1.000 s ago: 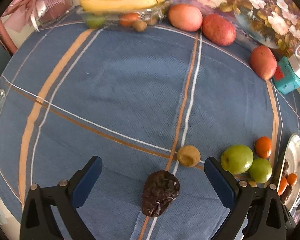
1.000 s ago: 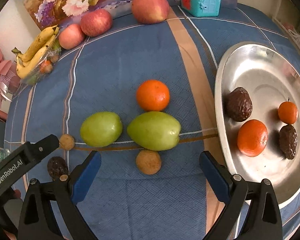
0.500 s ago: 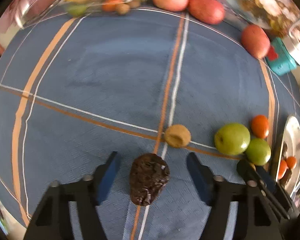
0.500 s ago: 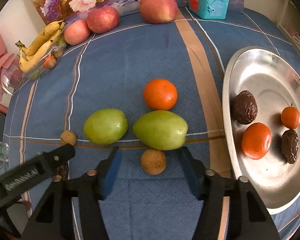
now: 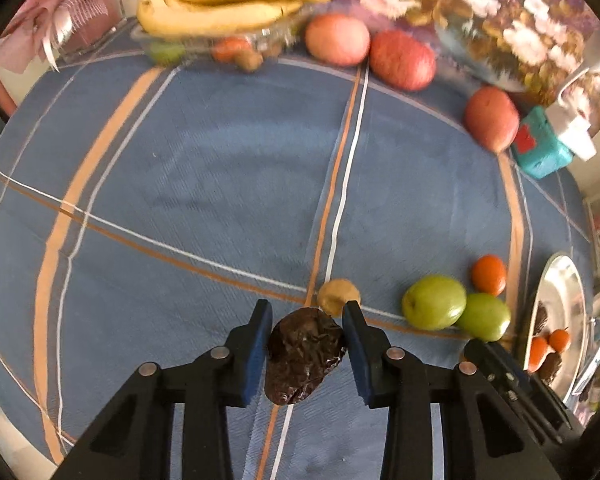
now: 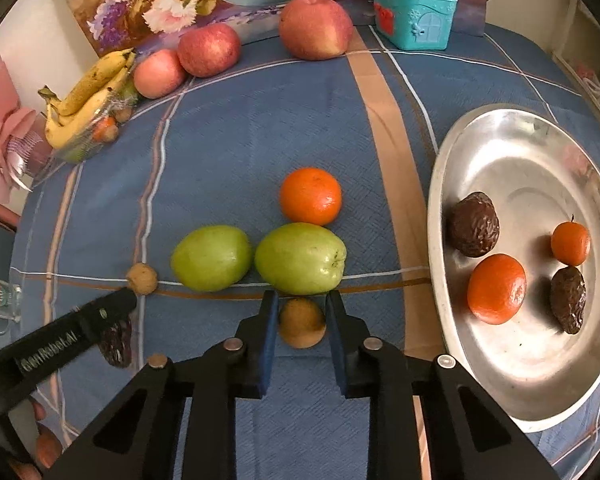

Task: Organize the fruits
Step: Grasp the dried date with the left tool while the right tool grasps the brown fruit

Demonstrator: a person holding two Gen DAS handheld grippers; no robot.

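Two blue pads of your left claw (image 5: 306,320) have just been closing and now press the sides of the wrinkled dark fruit (image 5: 302,356) above the blue table (image 5: 220,184); it seems lifted, though blur makes that unsure. From the right wrist, your right claw (image 6: 302,308) has just closed onto the small brown fruit (image 6: 302,323), which sits on the cloth just below the green fruit (image 6: 300,258), near the steel tray (image 6: 436,200).

2 wrist fisheyes, both staring steeply down, close to the surface (image 5: 220,168)

Each looks out along its own claw; both catch the green fruits (image 5: 434,302) (image 6: 300,258) and silver tray (image 6: 440,200).
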